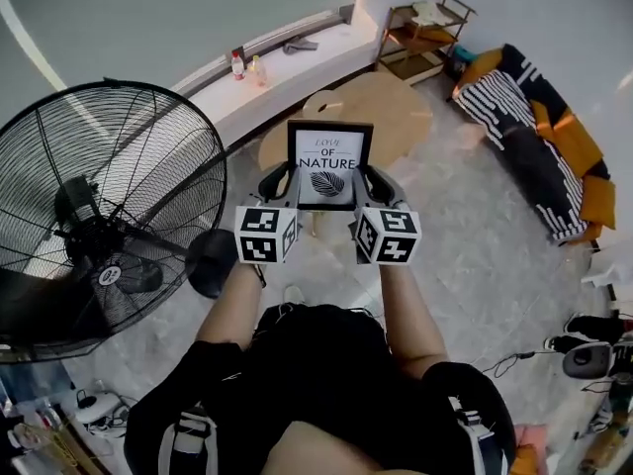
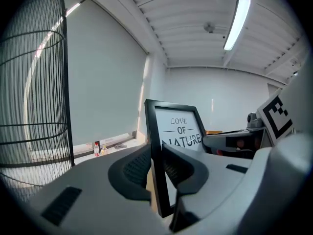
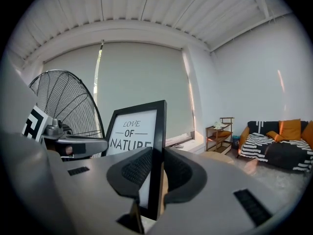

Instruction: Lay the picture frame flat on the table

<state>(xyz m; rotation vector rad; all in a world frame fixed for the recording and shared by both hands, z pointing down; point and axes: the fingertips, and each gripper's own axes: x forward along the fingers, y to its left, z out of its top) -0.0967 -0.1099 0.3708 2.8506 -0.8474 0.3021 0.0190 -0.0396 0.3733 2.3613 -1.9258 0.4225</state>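
Now: L tongs [image 1: 289,188], R tongs [image 1: 362,188] each pinching one side edge of picture frame [image 1: 330,161], held upright; wooden worktop [image 1: 391,107] at 1 o'clock, fan [image 1: 99,216] at 9.

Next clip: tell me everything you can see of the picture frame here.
The picture frame is thin, black and rectangular, in a material I cannot tell. It surrounds a white print reading LOVE OF NATURE above a dark leaf. It is held upright in the air, print facing the person, not yet on the round wooden table ahead. The left gripper is shut on its left edge and the right gripper on its right edge. Nothing else touches it.
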